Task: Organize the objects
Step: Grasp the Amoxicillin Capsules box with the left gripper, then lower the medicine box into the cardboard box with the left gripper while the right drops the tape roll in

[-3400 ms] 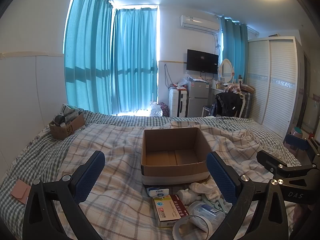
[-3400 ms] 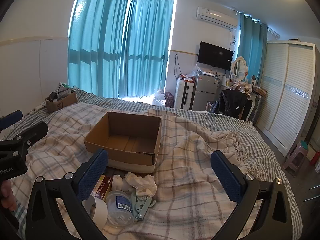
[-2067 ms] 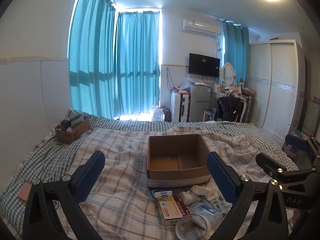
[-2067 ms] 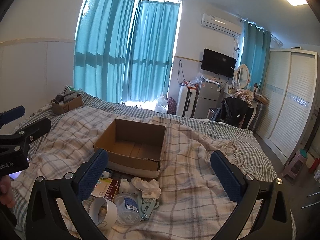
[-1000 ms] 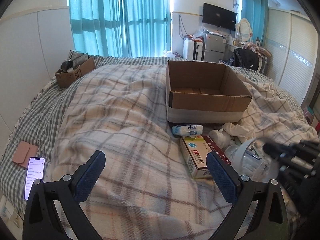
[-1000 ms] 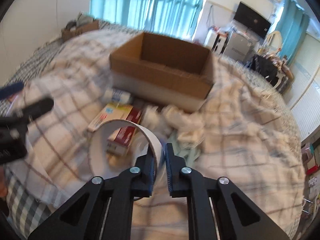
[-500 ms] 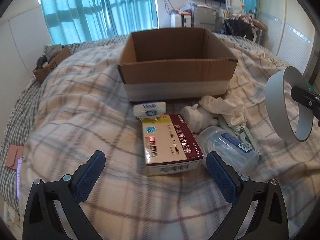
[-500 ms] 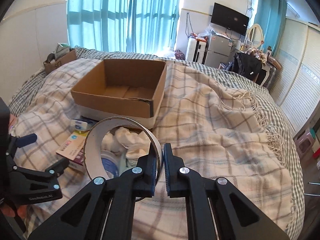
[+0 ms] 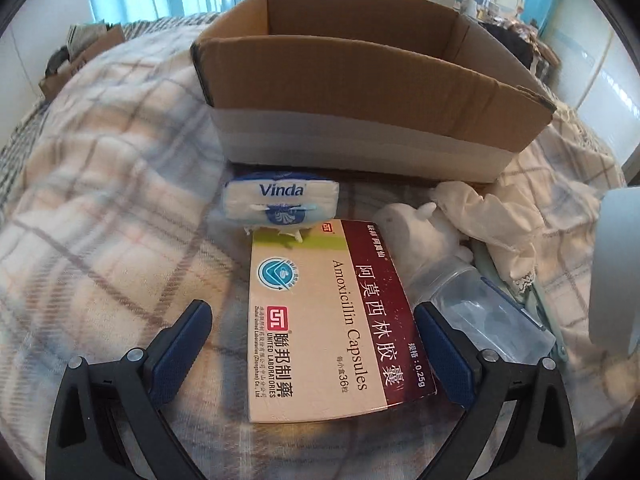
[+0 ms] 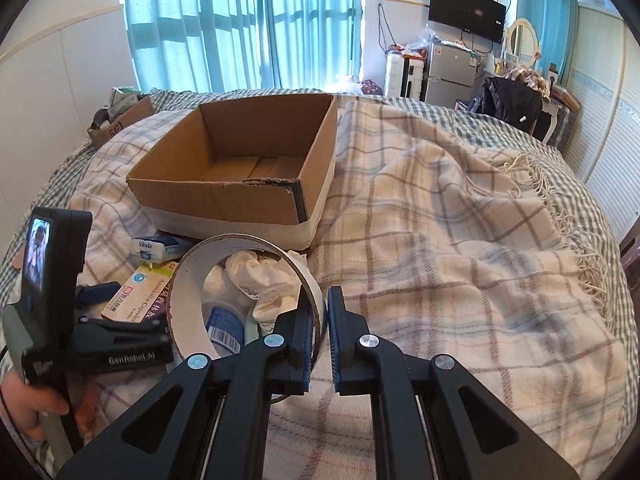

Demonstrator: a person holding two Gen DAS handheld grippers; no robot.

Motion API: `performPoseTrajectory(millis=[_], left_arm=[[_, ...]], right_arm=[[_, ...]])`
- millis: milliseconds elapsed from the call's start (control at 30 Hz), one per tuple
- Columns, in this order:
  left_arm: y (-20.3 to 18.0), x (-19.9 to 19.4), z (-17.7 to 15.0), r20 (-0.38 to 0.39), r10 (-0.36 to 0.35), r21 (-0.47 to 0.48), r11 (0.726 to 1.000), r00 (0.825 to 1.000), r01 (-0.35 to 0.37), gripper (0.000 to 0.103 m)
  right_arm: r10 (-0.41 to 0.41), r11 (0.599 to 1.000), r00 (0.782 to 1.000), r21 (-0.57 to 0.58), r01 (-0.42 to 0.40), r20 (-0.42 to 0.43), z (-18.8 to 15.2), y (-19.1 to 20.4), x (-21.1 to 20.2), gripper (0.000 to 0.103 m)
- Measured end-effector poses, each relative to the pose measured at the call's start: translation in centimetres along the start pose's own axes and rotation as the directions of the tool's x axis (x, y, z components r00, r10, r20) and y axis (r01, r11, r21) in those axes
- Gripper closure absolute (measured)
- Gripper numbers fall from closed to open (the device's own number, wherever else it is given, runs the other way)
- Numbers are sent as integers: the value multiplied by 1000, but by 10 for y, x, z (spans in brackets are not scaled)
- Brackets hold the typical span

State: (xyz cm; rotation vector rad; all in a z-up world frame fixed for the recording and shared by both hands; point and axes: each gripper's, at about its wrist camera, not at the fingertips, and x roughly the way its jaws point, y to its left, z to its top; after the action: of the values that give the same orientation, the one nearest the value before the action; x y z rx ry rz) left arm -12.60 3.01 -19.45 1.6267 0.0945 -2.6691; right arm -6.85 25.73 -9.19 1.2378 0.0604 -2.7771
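Observation:
An open empty cardboard box (image 9: 360, 76) (image 10: 240, 168) stands on the plaid blanket. My left gripper (image 9: 312, 344) is open, its fingers straddling the near end of an amoxicillin capsule box (image 9: 332, 312) (image 10: 140, 296). A Vinda tissue pack (image 9: 280, 200) (image 10: 156, 246) lies between it and the cardboard box. My right gripper (image 10: 320, 332) is shut on the rim of a white tape roll (image 10: 240, 280), held above the pile; the roll's edge shows in the left wrist view (image 9: 616, 272). A clear plastic bottle (image 9: 476, 308) and white cloth (image 9: 488, 216) lie beside the capsule box.
A small cardboard box of clutter (image 10: 120, 116) sits at the bed's far left by the wall. The fringed blanket (image 10: 460, 220) spreads right of the box. A fridge, TV and wardrobe stand beyond the bed.
My left gripper has dropped low and forward until its fingers flank the capsule box. My right gripper, still holding the tape roll, has stayed almost in place.

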Motion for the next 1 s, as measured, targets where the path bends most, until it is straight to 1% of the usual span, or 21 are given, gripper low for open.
performPoseTrajectory(millis=[33, 67, 100, 233, 367, 500, 533, 633, 733, 833, 900, 1000], left_arm=[[-1, -2, -2, 3, -5, 15, 1000, 1000, 5, 9], [-3, -3, -5, -4, -21, 31, 999, 1000, 21, 21], [-5, -4, -9, -19, -25, 49, 998, 1000, 26, 21], [-2, -15, -21, -18, -15, 85, 996, 1000, 16, 23], [4, -43, -29, 28, -35, 87, 996, 999, 32, 24], [17, -75, -32, 86, -103, 53, 994, 991, 98, 24], [13, -83, -31, 105, -113, 50, 993, 988, 108, 24], [20, -106, -16, 148, -136, 31, 991, 980, 132, 24], [23, -129, -2, 198, -182, 10, 983, 963, 183, 24], [21, -152, 17, 254, -194, 14, 980, 948, 197, 24], [18, -165, 34, 288, -200, 21, 979, 936, 203, 24], [19, -172, 65, 320, -198, 28, 979, 926, 200, 24]], right_arm=[[1, 1000, 1000, 2, -1, -4, -1, 0, 1, 96], [1, 1000, 1000, 3, 0, -6, -2, -1, 2, 96], [-5, 1000, 1000, 2, 5, -8, -3, 0, 1, 96], [-23, 1000, 1000, -10, 24, 13, -3, 4, -10, 96], [-48, 999, 998, -20, 49, 38, -3, 11, -29, 96], [-71, 997, 996, -27, 73, 58, -2, 19, -49, 96], [-76, 996, 995, -32, 78, 69, -1, 23, -57, 96], [-75, 996, 993, -42, 79, 93, 3, 31, -73, 96], [-77, 994, 989, -67, 86, 128, 10, 41, -88, 96], [-65, 994, 987, -76, 77, 148, 23, 44, -93, 96], [-62, 994, 986, -75, 74, 155, 37, 42, -91, 96], [-64, 995, 985, -69, 76, 162, 66, 36, -82, 96]])
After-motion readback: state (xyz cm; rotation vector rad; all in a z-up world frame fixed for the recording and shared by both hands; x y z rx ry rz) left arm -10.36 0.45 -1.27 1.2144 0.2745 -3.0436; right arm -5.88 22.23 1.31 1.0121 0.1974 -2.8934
